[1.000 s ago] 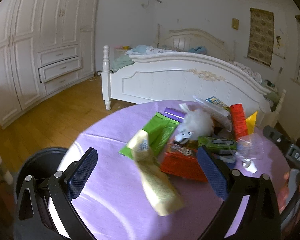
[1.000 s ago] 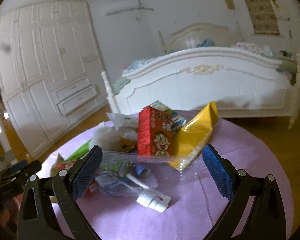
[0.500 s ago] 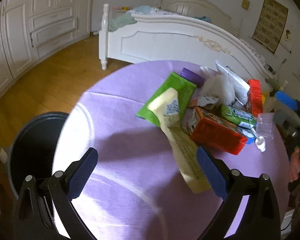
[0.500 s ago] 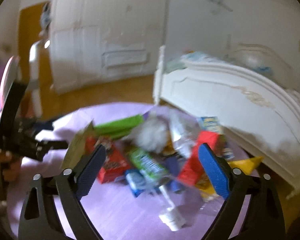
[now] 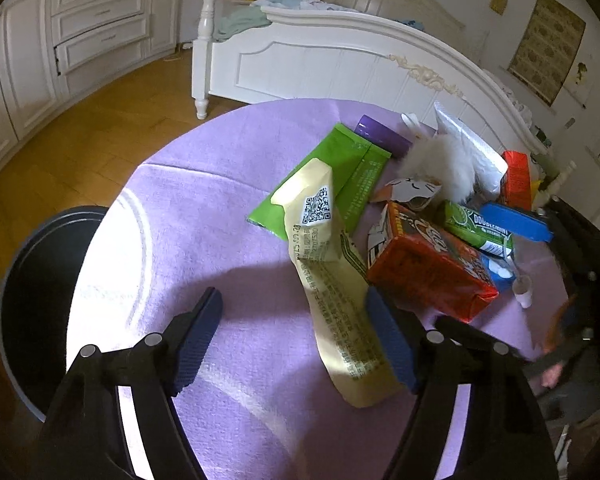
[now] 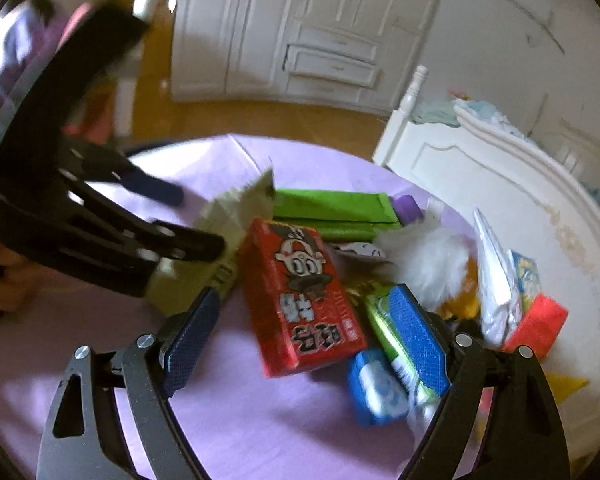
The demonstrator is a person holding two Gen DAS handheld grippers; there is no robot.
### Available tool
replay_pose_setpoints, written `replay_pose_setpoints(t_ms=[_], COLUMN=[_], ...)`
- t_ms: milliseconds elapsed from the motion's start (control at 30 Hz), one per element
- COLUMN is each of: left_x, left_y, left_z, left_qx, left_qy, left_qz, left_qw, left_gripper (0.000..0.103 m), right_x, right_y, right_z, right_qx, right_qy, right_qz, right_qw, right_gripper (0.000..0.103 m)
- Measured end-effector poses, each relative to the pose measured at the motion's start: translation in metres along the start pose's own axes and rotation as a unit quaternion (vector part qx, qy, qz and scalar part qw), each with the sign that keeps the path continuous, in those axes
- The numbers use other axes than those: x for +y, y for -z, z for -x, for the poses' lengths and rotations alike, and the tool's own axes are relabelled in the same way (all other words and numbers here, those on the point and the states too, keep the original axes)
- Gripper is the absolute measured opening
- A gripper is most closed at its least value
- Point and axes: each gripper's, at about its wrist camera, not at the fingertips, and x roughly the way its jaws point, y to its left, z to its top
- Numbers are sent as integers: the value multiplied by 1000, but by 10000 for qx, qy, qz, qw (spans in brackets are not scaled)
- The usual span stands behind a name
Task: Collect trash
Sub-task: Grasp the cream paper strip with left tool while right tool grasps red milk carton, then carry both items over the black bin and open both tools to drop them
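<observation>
Barely begun — trash (image 5: pixel 428 216) all heaped toward the desk's (image 5: pixel 188 216) far-right edge, bin (image 5: pixel 40 300) by the left edge looking empty. Left gripper (image 5: pixel 296 336) closing its jaws round the cream wrapper (image 5: pixel 332 280), not yet pinching. Right gripper (image 6: pixel 304 336) released — jaws straddling the red carton (image 6: pixel 300 296).

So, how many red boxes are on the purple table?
2. One large red carton lies near the table's front, beside the yellow wrapper. One smaller red box stands at the far edge, behind the white fluff. The pile may hide more.
</observation>
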Motion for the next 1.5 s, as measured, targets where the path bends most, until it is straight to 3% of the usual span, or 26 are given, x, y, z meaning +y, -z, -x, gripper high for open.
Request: replay_pose_setpoints(t_ms=[67, 100, 167, 200, 233, 333, 367, 400, 433, 567, 767, 833, 867, 900, 1033, 1133, 1167, 1200, 1333, 1500], left_x=[-1, 0, 0, 0, 0, -5, -7, -9, -10, -9, 1, 3, 4, 4, 7, 16, 20, 25, 45, 79], left_y=[0, 0, -1, -1, -2, -4, -5, -6, -6, -6, 0, 2, 3, 3, 6, 10, 12, 14, 21, 30], left_z=[0, -1, -1, -2, -2, -5, -6, -8, -10, -12, 1, 5, 8, 10, 24, 35, 37, 40, 50, 65], left_qx=[-4, -5, 10, 16, 20, 17, 28, 36, 40, 4, -134, -163, -188, -214, -355, -461, -482, -514, -647, -909], left_qy=[-5, -4, 2, 10, 29, 39, 106, 102, 110, 186, 307, 308, 311, 309, 337, 374, 378, 373, 413, 417], left_qz=[-5, -11, -44, -52, -48, -84, -95, -104, -98, 4, 155, 194, 207, 215, 193, 289, 345, 394, 650, 1108], left_qw=[10000, 10000, 10000, 10000, 10000, 10000, 9999, 9999, 9999, 9998, 9993, 9992, 9991, 9991, 9986, 9978, 9975, 9972, 9949, 9888], left_gripper=[74, 74, 74, 74, 73, 55, 45, 39, 29, 20, 17, 17, 17, 16, 15, 15, 15, 15, 14, 14], right_x=[1, 0, -10, -13, -17, -31, -36, -43, -49, -58, -50, -43, -39, -34, -21, -23, -23, -24, -20, -9], right_y=[-1, -1, 3, 4, 5, 7, 8, 12, 16, 32, 33, 22, 17, 12, -3, -7, -7, -7, -9, -35], right_z=[-7, -10, -10, -4, 0, 14, 16, 22, 27, 43, 53, 48, 44, 42, 20, -3, -8, -12, -9, 7], right_qx=[68, 147, 162, 51, -25, -239, -303, -354, -433, -625, -519, -371, -362, -365, -3, 350, 442, 487, 453, 76], right_qy=[-36, -125, -250, -360, -430, -662, -739, -877, -1013, -1283, -1474, -1305, -1126, -955, -697, -688, -742, -793, -899, -1327], right_qz=[-8, -65, -217, -362, -511, -1077, -1287, -1598, -1893, -2514, -2561, -2348, -2172, -1968, -1410, -1273, -1273, -1273, -1378, -1592], right_qw=[10000, 9998, 9993, 9987, 9978, 9917, 9885, 9826, 9757, 9573, 9540, 9625, 9689, 9751, 9876, 9889, 9881, 9875, 9853, 9783], right_gripper=[81, 60, 59, 49, 46, 37, 18, 12, 12, 8, 9, 34, 63, 79, 78, 65, 57, 56, 54, 53])
